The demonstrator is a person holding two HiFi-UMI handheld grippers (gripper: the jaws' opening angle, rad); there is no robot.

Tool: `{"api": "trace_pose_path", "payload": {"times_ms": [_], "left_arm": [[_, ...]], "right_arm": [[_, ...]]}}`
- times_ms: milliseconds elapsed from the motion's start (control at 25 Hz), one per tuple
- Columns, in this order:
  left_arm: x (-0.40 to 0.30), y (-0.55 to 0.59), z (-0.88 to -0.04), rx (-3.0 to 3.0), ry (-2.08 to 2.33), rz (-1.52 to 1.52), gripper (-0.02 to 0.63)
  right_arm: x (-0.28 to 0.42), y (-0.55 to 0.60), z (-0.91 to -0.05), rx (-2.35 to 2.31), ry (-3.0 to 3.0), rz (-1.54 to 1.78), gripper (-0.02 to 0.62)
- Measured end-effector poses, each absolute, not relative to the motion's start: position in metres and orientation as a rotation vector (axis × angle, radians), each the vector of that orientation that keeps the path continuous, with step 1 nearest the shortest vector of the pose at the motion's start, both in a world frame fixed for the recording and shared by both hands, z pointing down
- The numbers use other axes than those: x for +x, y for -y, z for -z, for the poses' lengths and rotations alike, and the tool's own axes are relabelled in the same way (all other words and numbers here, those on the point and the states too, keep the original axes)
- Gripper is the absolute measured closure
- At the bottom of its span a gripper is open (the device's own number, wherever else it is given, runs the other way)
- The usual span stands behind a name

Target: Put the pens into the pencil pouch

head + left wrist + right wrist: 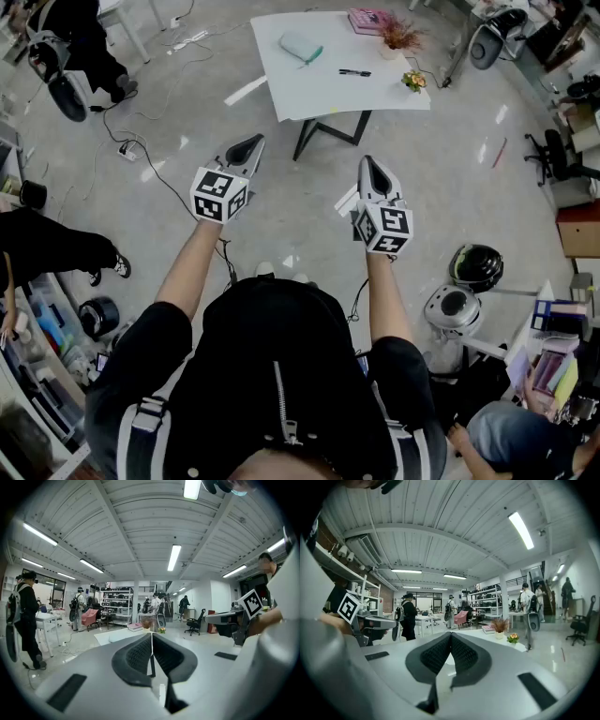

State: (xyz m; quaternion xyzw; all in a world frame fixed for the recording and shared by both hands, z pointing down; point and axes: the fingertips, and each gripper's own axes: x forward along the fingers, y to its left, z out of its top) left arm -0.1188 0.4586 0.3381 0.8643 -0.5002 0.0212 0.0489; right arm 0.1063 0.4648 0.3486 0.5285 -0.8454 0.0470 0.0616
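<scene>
Both arms extended forward, side by side, bare forearms level. Left gripper (246, 150) fingers closed together, nothing between them. Right gripper (372, 172) likewise closed and empty, angled slightly downward.

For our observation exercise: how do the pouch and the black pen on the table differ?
The pouch is pale and broad; the black pen is dark and thin. The pouch lies left of the pen in the head view. Both lie on the white table.
</scene>
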Motion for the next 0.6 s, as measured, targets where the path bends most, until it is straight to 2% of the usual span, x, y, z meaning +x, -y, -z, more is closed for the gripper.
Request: {"api": "trace_pose_path", "payload": {"times_ms": [240, 360, 480, 600], "left_arm": [[-0.121, -0.465, -0.347, 2.640, 1.498, -0.075, 0.577], [-0.124, -0.468, -0.345, 2.657, 1.491, -0.063, 0.572], [-0.127, -0.469, -0.343, 2.665, 1.493, -0.049, 0.458], [-0.131, -0.469, -0.342, 2.669, 1.502, -0.037, 0.388]], "right_arm": [[0.101, -0.471, -0.354, 1.620, 2.546, -0.156, 0.595], [0.097, -0.473, -0.354, 1.627, 2.545, -0.149, 0.568], [0.092, -0.476, -0.357, 1.616, 2.538, -0.140, 0.522], [0.086, -0.477, -0.359, 1.608, 2.527, -0.112, 0.450]]}}
